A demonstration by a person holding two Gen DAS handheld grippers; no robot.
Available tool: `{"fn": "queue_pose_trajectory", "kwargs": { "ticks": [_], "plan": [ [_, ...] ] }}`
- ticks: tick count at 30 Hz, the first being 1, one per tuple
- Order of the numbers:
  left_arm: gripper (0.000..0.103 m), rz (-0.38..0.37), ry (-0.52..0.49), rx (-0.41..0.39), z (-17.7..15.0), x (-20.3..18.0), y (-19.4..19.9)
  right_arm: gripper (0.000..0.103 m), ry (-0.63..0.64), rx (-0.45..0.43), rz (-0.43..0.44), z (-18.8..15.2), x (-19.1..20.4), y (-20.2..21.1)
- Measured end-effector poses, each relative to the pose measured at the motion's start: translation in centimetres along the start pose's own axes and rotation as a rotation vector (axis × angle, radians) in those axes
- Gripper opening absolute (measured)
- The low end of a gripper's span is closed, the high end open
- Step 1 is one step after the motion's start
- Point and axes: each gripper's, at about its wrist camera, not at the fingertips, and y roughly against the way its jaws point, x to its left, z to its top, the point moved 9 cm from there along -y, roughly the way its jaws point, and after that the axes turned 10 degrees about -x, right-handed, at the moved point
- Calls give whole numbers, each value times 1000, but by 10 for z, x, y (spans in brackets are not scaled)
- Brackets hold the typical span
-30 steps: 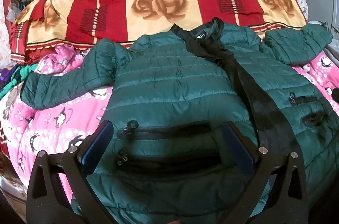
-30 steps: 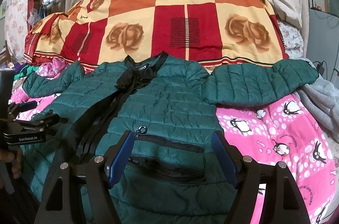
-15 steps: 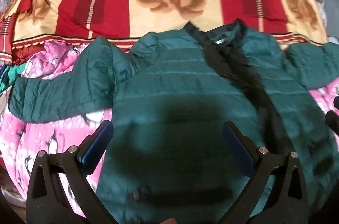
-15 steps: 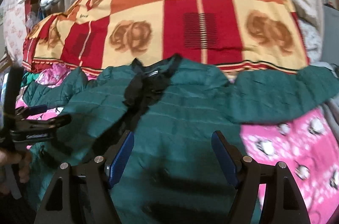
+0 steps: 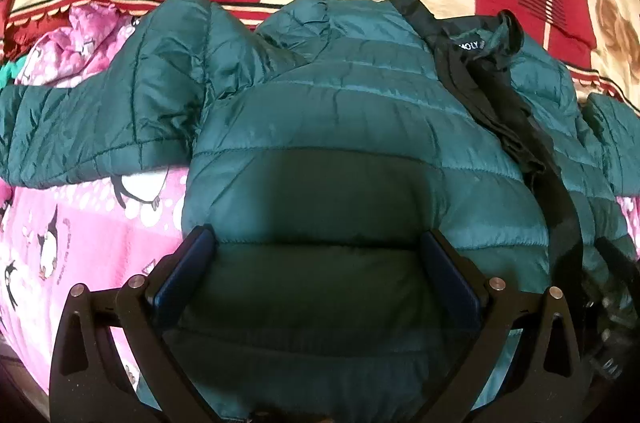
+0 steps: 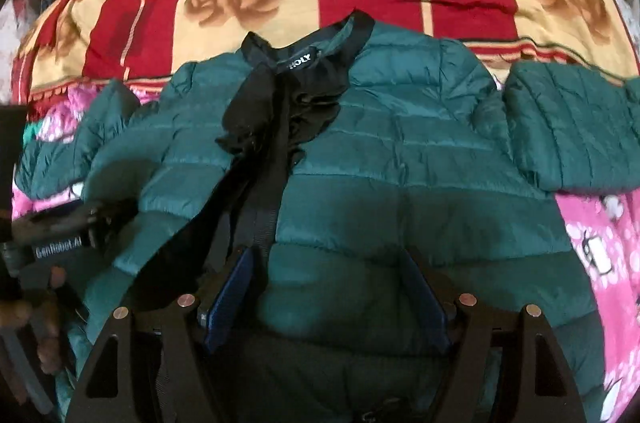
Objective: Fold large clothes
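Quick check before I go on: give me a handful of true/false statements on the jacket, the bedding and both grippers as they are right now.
1. The green jacket lies front up with sleeves spread. True.
2. The right gripper is clamped on a sleeve. False: its jaws are apart over the jacket's body, gripping nothing.
3. The pink blanket has penguins printed on it. True.
4. The left gripper is shut. False: its jaws stand open above the jacket.
5. The jacket's collar lining is white. False: it is black.
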Motion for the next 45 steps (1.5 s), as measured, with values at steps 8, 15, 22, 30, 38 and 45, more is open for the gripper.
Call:
{"fn": "queue_pose_trajectory", "kwargs": {
  "ticks": [8, 15, 22, 30, 38, 45],
  "plan": [
    [103, 22, -19, -15, 2, -2, -2, 83, -1, -20, 9, -2, -1, -2],
    [103, 18, -17, -15, 2, -3, -2, 83, 20, -39, 2, -3, 2, 0],
    [103, 9, -7, -16, 1, -1, -1, 83, 18, -51, 3, -3, 2, 0],
    [103, 44, -31, -50, 1, -2, 2, 84, 12, -59, 11, -3, 2, 1],
    [103, 48, -37, -75, -2, -2, 3, 90, 34, -44, -15, -4, -2, -1],
    [103, 22, -15, -67, -1, 0, -1, 96, 20, -43, -19, -5, -4, -4]
  ]
}}
